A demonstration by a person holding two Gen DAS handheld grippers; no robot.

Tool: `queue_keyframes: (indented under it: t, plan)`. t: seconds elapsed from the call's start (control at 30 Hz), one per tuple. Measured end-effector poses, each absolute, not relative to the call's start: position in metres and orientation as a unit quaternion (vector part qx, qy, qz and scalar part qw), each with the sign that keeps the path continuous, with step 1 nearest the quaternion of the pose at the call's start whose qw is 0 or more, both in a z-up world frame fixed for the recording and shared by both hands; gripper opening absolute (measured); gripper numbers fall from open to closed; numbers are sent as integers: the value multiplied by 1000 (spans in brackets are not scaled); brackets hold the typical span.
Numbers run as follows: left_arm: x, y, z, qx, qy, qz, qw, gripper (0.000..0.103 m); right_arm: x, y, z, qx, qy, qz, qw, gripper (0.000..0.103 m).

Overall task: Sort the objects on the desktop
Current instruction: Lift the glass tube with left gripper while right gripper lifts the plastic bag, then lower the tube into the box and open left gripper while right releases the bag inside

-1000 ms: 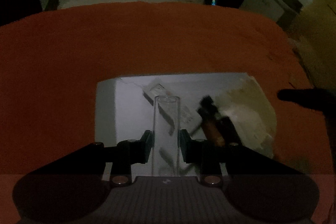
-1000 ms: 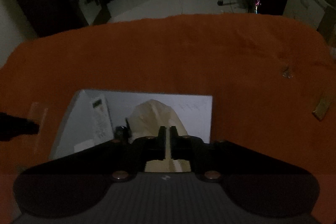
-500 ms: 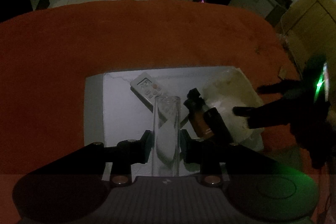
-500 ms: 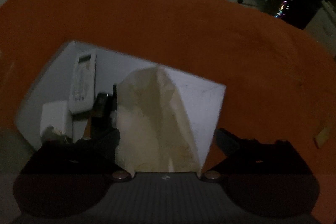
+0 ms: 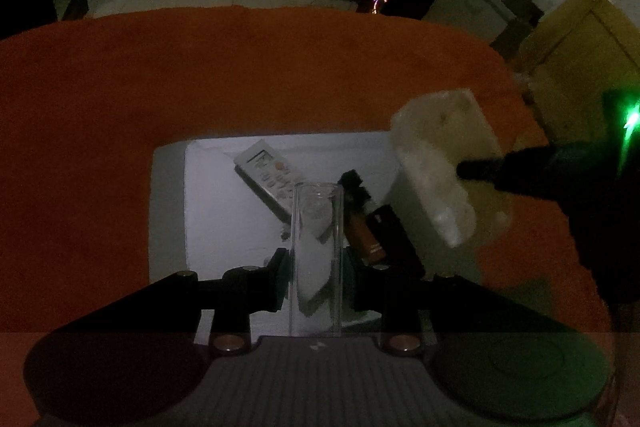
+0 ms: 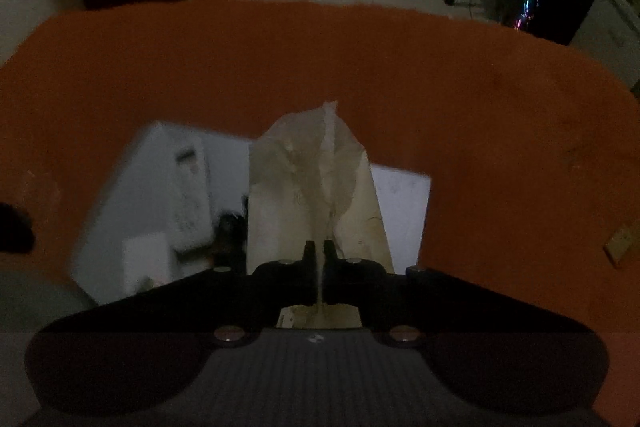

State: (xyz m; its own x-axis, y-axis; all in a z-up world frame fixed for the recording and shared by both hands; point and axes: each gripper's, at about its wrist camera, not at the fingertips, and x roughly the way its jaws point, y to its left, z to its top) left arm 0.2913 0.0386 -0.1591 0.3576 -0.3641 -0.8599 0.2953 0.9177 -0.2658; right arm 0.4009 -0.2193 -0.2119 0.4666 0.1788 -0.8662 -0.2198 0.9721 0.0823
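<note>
orange cloth (image 5: 280, 75) covers the table in a dim room; left gripper (image 5: 316, 263) pinches a clear tube (image 5: 316, 251), right gripper (image 6: 319, 259) pinches a beige bag (image 6: 316, 179).

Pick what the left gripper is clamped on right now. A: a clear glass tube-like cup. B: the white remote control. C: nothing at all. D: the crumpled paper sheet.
A: in the left wrist view the left gripper has its pads against both sides of the clear glass, while the remote lies on the white tray beyond it.
</note>
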Motion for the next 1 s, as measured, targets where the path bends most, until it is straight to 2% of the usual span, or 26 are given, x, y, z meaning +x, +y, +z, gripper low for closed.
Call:
queue_keyframes:
  t: [0.37, 0.63, 0.77, 1.0]
  plan:
    - [256, 22, -114, -19, 507, -242, 827, 24, 344, -218, -135, 4, 490, 127, 863, 3]
    - [199, 12, -94, -22, 484, -292, 824, 24, 272, -216, -96, 23, 469, 160, 868, 3]
    - [170, 9, -100, -15, 489, -303, 818, 24, 235, -211, -97, 18, 471, 180, 863, 3]
    - [136, 16, -127, -9, 513, -279, 812, 24, 199, -197, -129, 8, 511, 185, 839, 3]
